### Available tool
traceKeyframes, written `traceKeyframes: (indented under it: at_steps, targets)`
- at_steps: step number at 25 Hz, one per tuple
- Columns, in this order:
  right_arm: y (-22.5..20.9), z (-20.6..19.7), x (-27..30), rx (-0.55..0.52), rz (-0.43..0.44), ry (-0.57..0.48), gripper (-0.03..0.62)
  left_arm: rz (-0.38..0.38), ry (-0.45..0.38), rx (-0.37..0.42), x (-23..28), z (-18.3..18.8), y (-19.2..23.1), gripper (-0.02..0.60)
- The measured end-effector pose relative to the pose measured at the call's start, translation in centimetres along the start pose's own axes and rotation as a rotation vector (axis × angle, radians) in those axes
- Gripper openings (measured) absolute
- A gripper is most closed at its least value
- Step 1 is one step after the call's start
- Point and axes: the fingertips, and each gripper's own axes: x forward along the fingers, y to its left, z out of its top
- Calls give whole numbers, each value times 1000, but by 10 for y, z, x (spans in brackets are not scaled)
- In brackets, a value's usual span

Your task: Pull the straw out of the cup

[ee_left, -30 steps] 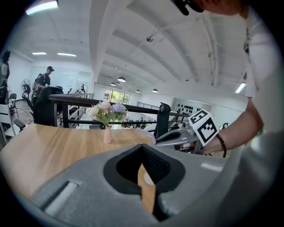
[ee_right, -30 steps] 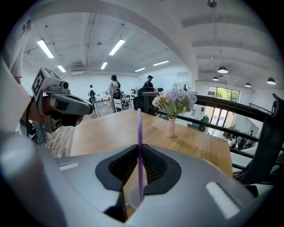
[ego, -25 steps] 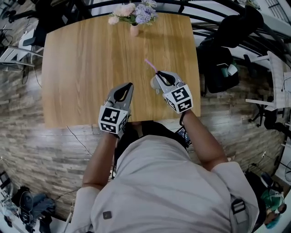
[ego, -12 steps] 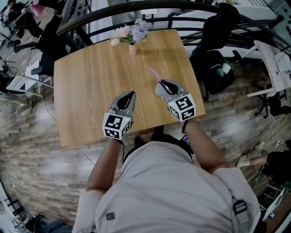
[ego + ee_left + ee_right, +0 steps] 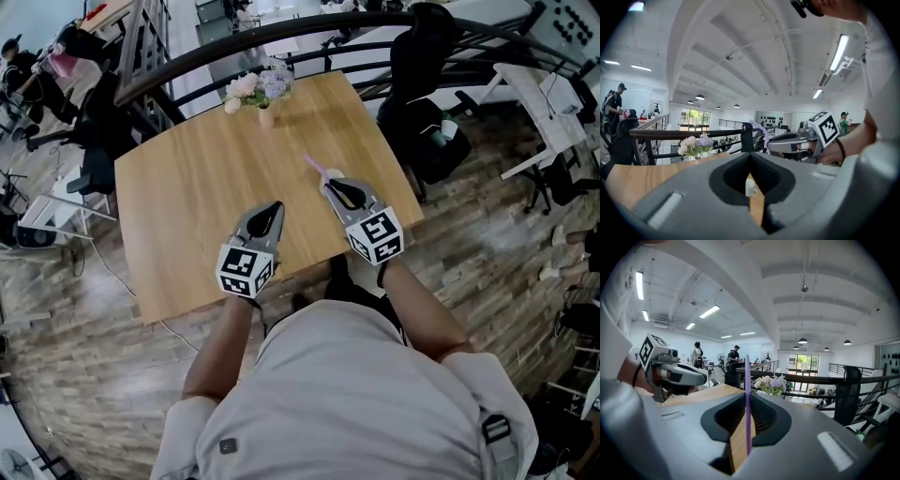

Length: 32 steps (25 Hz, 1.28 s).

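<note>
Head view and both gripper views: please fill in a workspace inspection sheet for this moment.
Surface: wooden table, standing on a plank floor.
Job's things: purple straw held upright in the right gripper. The small white cup sits on the table, and the straw looks clear of it.
Clutter: vase of flowers at the table's far edge.
Grippers: the right gripper is shut on the straw. The left gripper has its jaws together, is empty, and is over the table's near side.
Cables: one thin cable on the floor left of the table.
Surroundings: black railing behind the table, black office chair, people in the distance.
</note>
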Motion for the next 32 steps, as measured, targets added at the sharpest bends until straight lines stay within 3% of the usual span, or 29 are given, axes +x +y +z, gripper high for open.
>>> traceKeyframes:
  at_steps: [8,14,21,32]
  targets:
    - [17,0,-46,22,-23,-27,46,-62,-1,11,-3,3,-39,5]
    - [14,-7,-82,48,-35,-60,46,-38,0,22,-8,4,-69,5]
    - [1,-24,-157,53,-42,-77,46,-46,1,7,2,0,-143,5]
    - [-4,-64,-287,70,-10,-110,44,4,-1,7,-12,-19,-270,5]
